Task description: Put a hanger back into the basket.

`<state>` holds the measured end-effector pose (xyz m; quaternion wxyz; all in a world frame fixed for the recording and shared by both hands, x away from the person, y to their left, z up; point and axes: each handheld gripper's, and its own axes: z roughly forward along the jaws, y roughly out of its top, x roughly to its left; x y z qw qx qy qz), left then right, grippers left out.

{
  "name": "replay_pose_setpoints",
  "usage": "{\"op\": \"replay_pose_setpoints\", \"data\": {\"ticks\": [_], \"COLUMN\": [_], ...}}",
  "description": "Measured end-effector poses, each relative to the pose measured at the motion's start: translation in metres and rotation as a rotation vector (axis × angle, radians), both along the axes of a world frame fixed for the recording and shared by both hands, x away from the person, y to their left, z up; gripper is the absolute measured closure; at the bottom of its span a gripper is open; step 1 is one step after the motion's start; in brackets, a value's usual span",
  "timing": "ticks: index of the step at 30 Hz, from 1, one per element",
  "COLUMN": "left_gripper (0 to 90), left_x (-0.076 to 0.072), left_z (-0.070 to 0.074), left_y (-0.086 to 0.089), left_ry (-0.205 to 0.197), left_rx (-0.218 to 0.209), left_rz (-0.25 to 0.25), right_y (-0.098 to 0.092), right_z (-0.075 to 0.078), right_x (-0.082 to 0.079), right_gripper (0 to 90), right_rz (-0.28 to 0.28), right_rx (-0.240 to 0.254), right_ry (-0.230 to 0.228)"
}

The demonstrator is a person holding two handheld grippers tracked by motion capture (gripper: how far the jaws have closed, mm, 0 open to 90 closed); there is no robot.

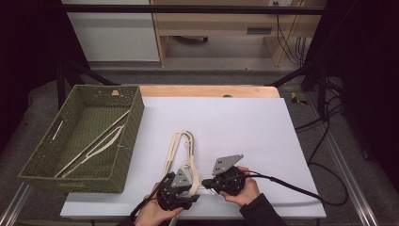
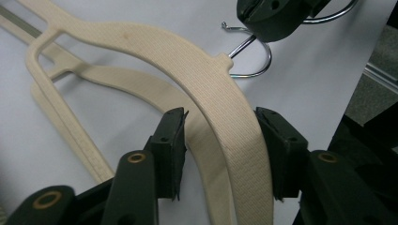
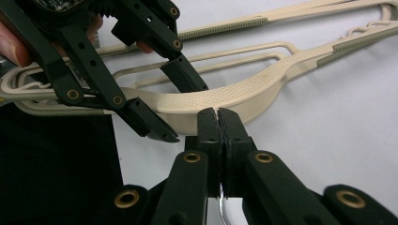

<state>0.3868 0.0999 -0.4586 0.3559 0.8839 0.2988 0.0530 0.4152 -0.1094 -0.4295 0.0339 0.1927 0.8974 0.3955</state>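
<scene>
I see the table (image 1: 263, 122), with a basket (image 1: 127, 141) at its left. Near me lie two hangers; the upper hanger (image 2: 206, 79) sits between my left gripper (image 2: 220, 140)'s open jaws. My right gripper (image 3: 218, 123) pinches its hook (image 2: 256, 56).

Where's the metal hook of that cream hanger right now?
In the left gripper view the hook is top right, above the white table, pinched by the right gripper beside the cream hanger.

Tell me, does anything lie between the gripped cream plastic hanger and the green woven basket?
Nothing blocks it: between the cream plastic hanger and the green woven basket lie a second cream hanger, flat, and bare white tabletop.
</scene>
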Motion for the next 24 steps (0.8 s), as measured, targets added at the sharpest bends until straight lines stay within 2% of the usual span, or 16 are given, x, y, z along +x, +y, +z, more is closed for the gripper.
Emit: {"op": "replay_pose_setpoints", "data": {"ticks": [6, 12, 14, 17, 20, 24], "left_gripper": [67.3, 71.6, 72.6, 73.3, 73.8, 74.3], "left_x": [-0.003, -0.005, -0.006, -0.008, -0.009, -0.01], "left_z": [0.003, 0.007, 0.01, 0.015, 0.021, 0.026], "left_y": [-0.001, 0.001, 0.003, 0.006, 0.01, 0.016], "left_ry": [0.009, -0.001, -0.014, -0.039, -0.054, -0.068], "left_rx": [0.008, 0.019, 0.03, 0.024, 0.023, 0.022], "left_rz": [-0.005, 0.034, 0.047, 0.081, 0.097, 0.113], "right_y": [0.002, 0.001, 0.0, -0.005, -0.016, -0.036], "right_z": [0.003, 0.005, 0.008, 0.017, 0.031, 0.051], "right_x": [-0.002, -0.003, -0.005, -0.007, -0.011, -0.016], "right_gripper": [89.3, 88.7, 85.3, 80.2, 73.7, 55.5], "right_rz": [-0.003, 0.001, -0.006, -0.021, -0.046, -0.13], "right_rx": [-0.016, 0.001, 0.022, 0.066, 0.122, 0.22], "right_ry": [-0.005, -0.022, -0.027, -0.061, -0.118, -0.197]}}
